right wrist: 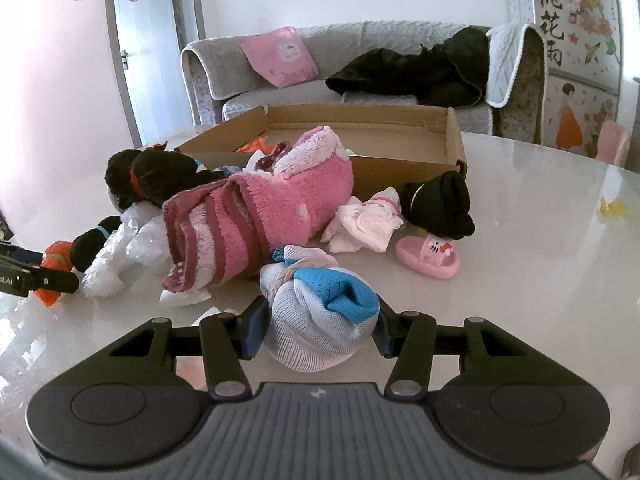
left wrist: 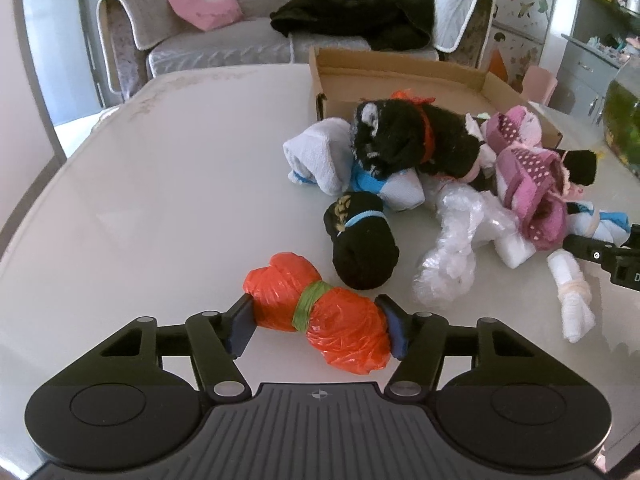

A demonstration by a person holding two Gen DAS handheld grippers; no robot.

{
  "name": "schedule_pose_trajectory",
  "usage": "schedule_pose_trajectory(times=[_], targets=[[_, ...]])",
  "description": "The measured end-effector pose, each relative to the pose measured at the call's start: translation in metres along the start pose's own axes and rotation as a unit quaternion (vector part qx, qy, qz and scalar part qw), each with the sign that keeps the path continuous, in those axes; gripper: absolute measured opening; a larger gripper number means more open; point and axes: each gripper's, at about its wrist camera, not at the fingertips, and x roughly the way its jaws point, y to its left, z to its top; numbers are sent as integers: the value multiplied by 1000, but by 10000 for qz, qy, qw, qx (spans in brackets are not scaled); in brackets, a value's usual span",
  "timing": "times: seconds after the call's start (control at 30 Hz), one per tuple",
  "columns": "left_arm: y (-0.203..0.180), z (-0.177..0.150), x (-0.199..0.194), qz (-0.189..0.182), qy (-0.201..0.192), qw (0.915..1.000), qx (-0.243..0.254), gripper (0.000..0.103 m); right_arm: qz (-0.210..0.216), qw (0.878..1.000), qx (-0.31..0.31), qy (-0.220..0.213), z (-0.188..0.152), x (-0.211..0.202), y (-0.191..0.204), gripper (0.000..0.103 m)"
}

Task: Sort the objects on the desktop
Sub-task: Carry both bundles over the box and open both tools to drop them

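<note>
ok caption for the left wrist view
Left hand-held gripper closed on an orange plastic bundle on the white table.

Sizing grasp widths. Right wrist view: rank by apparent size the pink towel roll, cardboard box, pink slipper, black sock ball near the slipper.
1. cardboard box, though farthest back
2. pink towel roll
3. black sock ball
4. pink slipper
The last two look close; the slipper sits nearer the camera, so that order is unsure.

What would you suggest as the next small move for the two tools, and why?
Probably lift both bundles and carry them toward the cardboard box. The left tool has its pads against the ends of the orange bag roll, and the right tool is pinching the blue-and-white sock bundle; both bundles look to be resting on the table.
</note>
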Motion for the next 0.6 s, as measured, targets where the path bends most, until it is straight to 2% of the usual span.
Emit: schedule_pose_trajectory(times=[0.3, 0.47, 0.6], targets=[[-1, 20, -40, -46, -383, 9991, 187, 68, 43, 9989, 408, -243, 18, -24, -12, 48], [-4, 66, -54, -124, -696, 9971, 284, 68, 9, 9985, 317, -455, 48, -33, -15, 48], [-8, 109, -50, -191, -867, 9956, 308, 68, -3, 9976, 189, -665, 81, -28, -20, 48]])
